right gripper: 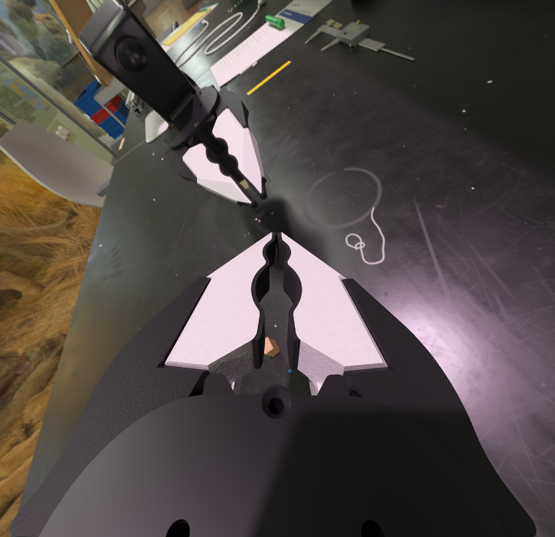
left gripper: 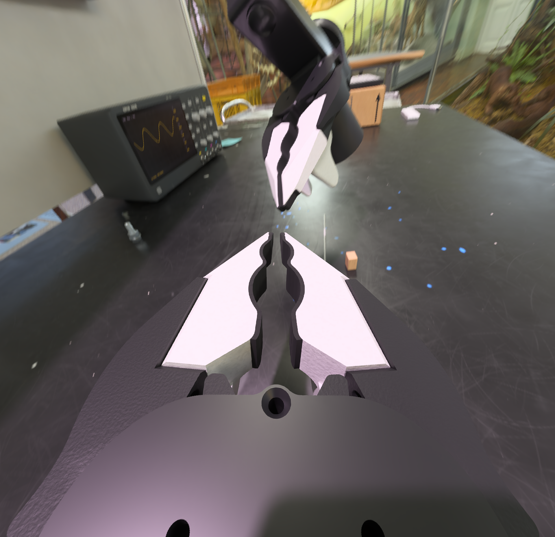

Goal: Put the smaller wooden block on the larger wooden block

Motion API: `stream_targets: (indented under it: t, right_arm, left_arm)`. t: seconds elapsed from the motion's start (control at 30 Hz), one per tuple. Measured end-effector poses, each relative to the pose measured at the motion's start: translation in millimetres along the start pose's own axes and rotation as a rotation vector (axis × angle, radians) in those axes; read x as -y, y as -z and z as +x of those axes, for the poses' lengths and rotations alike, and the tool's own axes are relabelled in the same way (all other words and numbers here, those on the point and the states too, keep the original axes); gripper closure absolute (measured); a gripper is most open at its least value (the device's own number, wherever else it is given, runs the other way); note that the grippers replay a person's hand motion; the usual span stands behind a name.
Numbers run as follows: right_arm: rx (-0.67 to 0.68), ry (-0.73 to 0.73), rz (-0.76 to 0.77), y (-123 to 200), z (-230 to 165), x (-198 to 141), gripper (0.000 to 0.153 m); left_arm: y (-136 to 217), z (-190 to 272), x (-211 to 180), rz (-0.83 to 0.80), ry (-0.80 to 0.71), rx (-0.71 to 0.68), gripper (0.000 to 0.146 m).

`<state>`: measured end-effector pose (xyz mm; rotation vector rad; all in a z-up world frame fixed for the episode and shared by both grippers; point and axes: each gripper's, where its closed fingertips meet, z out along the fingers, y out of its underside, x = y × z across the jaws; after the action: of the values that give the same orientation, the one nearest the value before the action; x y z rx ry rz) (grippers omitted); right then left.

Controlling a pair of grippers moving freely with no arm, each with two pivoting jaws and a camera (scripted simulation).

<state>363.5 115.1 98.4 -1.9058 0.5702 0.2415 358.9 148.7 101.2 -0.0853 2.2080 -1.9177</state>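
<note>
Both grippers, left (left gripper: 276, 237) and right (right gripper: 276, 236), are seen nearly closed, empty, above open tabletop (left gripper: 420, 312); a wooden block (left gripper: 351, 260) is seen just beside the left gripper.

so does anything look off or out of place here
Only one wooden block shows, sitting upright on the black table by itself; no second block is visible. Both tongs, left and right, are nearly closed and empty. Nothing looks spilled or damaged.

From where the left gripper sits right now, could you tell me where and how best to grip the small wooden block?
Grip the small wooden block across two opposite vertical faces, coming down from above: it stands flat and alone on the dark table, so its sides are free.
</note>
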Motion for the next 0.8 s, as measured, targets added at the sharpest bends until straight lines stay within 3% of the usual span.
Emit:
stream_targets:
  t: [0.2,0.37,0.57,0.67,0.73,0.8]
  right_arm:
    - [0.022,0.065,-0.095,3,-5,-35,0.145]
    - [-0.115,0.156,-0.173,11,-4,-66,0.133]
    - [-0.299,0.244,-0.067,19,-5,-70,0.093]
    - [-0.340,0.281,-0.093,23,-4,-79,0.074]
    - [-0.326,0.319,-0.129,23,-6,-86,0.073]
    - [-0.328,0.373,-0.175,25,-5,-93,0.084]
  left_arm:
    - [9,4,-33,-0.191,0.012,-0.003,0.132]
    - [9,14,-48,-0.282,-0.020,-0.029,0.131]
    - [3,20,-54,-0.340,0.012,-0.060,0.132]
    - [2,24,-55,-0.355,0.045,-0.090,0.132]
    - [2,29,-54,-0.353,0.066,-0.119,0.132]
    - [3,36,-53,-0.357,0.089,-0.148,0.132]
